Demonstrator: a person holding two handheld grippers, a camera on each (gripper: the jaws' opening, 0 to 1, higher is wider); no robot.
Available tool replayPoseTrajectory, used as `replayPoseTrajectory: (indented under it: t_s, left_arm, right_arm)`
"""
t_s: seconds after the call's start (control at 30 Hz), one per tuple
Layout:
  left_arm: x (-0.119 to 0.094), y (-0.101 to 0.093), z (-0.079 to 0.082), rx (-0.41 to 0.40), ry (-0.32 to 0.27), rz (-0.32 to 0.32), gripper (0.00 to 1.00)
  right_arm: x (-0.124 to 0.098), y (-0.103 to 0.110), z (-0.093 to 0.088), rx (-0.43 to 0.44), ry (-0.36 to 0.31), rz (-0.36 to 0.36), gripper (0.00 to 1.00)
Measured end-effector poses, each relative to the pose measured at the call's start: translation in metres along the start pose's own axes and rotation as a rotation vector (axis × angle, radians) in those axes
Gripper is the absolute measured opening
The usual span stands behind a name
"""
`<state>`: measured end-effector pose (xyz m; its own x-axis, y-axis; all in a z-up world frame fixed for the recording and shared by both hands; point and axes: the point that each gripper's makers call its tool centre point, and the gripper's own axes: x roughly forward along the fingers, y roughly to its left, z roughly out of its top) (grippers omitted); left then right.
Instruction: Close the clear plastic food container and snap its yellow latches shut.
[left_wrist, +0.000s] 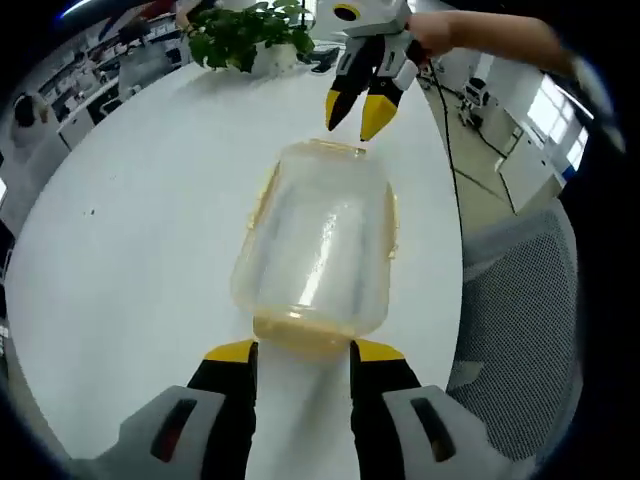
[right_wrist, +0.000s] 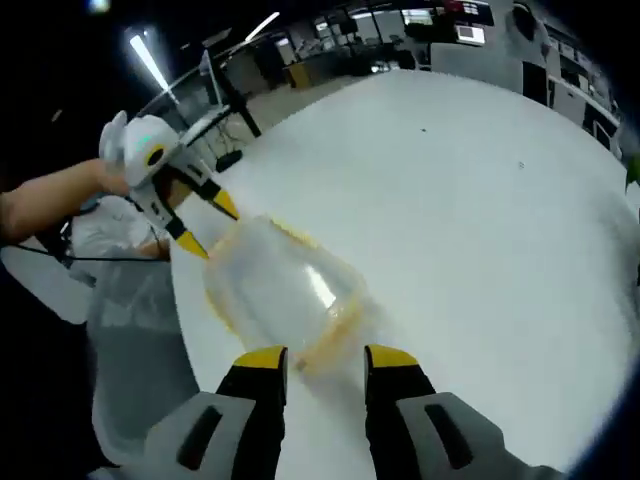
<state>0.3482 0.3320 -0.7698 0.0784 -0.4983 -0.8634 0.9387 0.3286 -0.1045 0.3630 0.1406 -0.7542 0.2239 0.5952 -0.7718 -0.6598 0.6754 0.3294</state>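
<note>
Clear plastic, tinted yellow along its rim, makes up the food container (left_wrist: 318, 245), which lies on the white table (left_wrist: 130, 260) directly between the two tools. Its long axis runs along the line from one gripper to the other, so each tool faces a short end.

Left gripper (left_wrist: 300, 352): jaws parted, holding nothing. The near short end of the container, with its yellow latch (left_wrist: 300, 330), sits just ahead of the tips and roughly centred between them; whether the tips touch it cannot be told.

Right gripper (right_wrist: 325, 355): jaws parted, holding nothing. The opposite short end lies just ahead of the tips. In the left gripper view the right gripper hovers at the far end with its yellow tips just above the rim.

Lid state: the lid appears seated on the base, though the haze of the plastic leaves this uncertain. The latches along the long sides (left_wrist: 390, 225) look unsnapped, judged from their outward flare.

Clearances: one long side of the container lies near the table edge, beyond which stands a mesh chair (left_wrist: 520, 330). The other long side faces broad open tabletop. A potted plant (left_wrist: 250, 40) stands well apart, behind the right gripper.

Both tools are equally close; the end latches are the nearest work for each.
</note>
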Motion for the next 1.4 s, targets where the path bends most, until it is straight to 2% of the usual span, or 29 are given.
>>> replayPoseTrajectory:
  t_s: [0.07, 0.1, 0.17, 0.27, 0.3, 0.37, 0.43, 0.47, 0.7, 0.77, 0.93, 1.1, 1.33, 1.37, 1.4]
  left_arm:
    - [-0.001, 0.003, -0.003, -0.064, -0.027, 0.024, 0.29]
    - [-0.001, 0.003, -0.001, -0.115, -0.067, 0.028, 0.30]
    - [-0.003, 0.002, -0.001, -0.189, -0.080, 0.033, 0.29]
    - [-0.005, 0.005, 0.000, -0.308, -0.094, 0.073, 0.29]
    - [-0.006, 0.004, 0.000, -0.329, -0.086, 0.070, 0.29]
    - [-0.007, 0.001, 0.010, -0.406, -0.159, 0.048, 0.30]
    - [-0.009, 0.000, 0.015, -0.503, -0.195, 0.032, 0.31]
    - [-0.010, 0.000, 0.014, -0.554, -0.194, 0.029, 0.31]
    - [0.002, 0.003, 0.017, -0.707, -0.201, 0.045, 0.30]
    - [0.004, 0.001, 0.018, -0.706, -0.194, 0.045, 0.31]
    - [0.013, -0.003, 0.019, -0.718, -0.181, 0.033, 0.30]
    - [0.013, -0.003, 0.020, -0.756, -0.183, 0.041, 0.32]
    - [0.014, 0.000, 0.020, -0.767, -0.173, 0.036, 0.29]
    - [0.015, -0.001, 0.021, -0.775, -0.175, 0.030, 0.29]
    - [0.014, -0.004, 0.032, -0.769, -0.226, -0.011, 0.27]
  right_arm:
    - [0.003, 0.001, -0.002, -0.005, 0.012, -0.013, 0.29]
    - [0.004, 0.002, -0.002, 0.002, 0.009, -0.008, 0.29]
    - [0.005, 0.004, -0.001, 0.022, 0.002, -0.003, 0.29]
    - [0.008, 0.007, 0.003, 0.077, -0.006, 0.002, 0.28]
    - [0.009, 0.007, 0.004, 0.078, -0.005, 0.002, 0.28]
    - [0.011, 0.003, 0.005, 0.091, -0.004, -0.005, 0.28]
    - [0.012, 0.003, 0.004, 0.108, 0.005, -0.007, 0.28]
    - [0.012, 0.003, 0.004, 0.106, 0.004, -0.008, 0.28]
    - [0.016, 0.005, 0.002, 0.116, 0.007, -0.003, 0.25]
    - [0.020, 0.006, -0.002, 0.108, 0.022, 0.002, 0.24]
    - [0.021, 0.007, 0.000, 0.124, 0.003, 0.010, 0.25]
    - [0.021, 0.009, -0.001, 0.150, 0.012, 0.011, 0.24]
    - [0.021, 0.014, -0.004, 0.176, 0.001, -0.021, 0.21]
    - [0.020, 0.015, -0.004, 0.171, -0.004, -0.023, 0.21]
    - [0.020, 0.014, -0.005, 0.173, -0.007, -0.025, 0.20]
